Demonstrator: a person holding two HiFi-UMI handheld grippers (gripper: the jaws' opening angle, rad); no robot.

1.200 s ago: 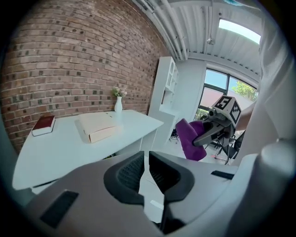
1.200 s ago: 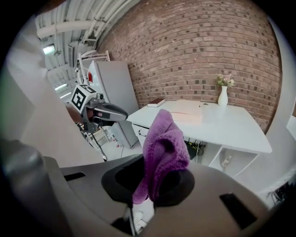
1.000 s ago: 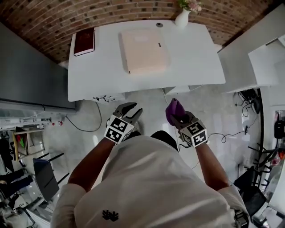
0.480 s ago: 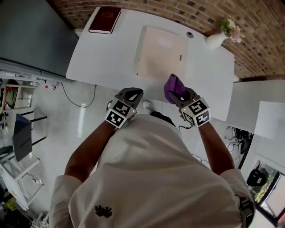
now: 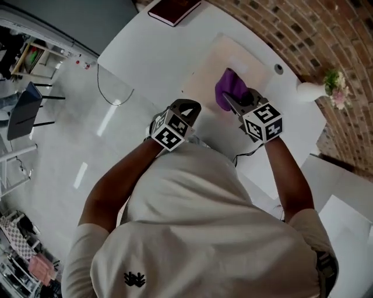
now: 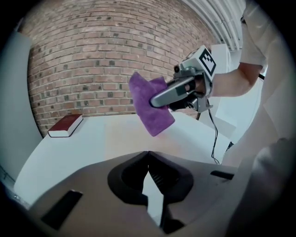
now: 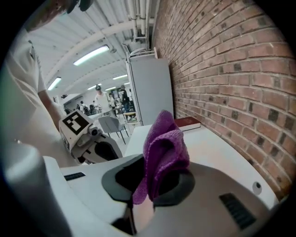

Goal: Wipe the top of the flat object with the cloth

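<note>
**A:** What holds the cloth, and where?

**B:** The right gripper (image 5: 235, 100) pinches a bunched purple cloth (image 5: 227, 87). The cloth fills its jaws and sticks out ahead, so that fabric rather than metal meets the surface. It hangs over the near edge of the flat beige object (image 5: 230, 55) on the white table (image 5: 145, 52). In the left gripper view it looks just clear of that top.

**A:** And the other tool?

**B:** The left gripper (image 5: 187, 108), jaws pressed together on nothing, sits off the flat object's near left corner, probably to stay out of the wiping path. A red book (image 5: 173, 8) lies well beyond the object's far left corner. Wiping seems not yet begun.
</note>
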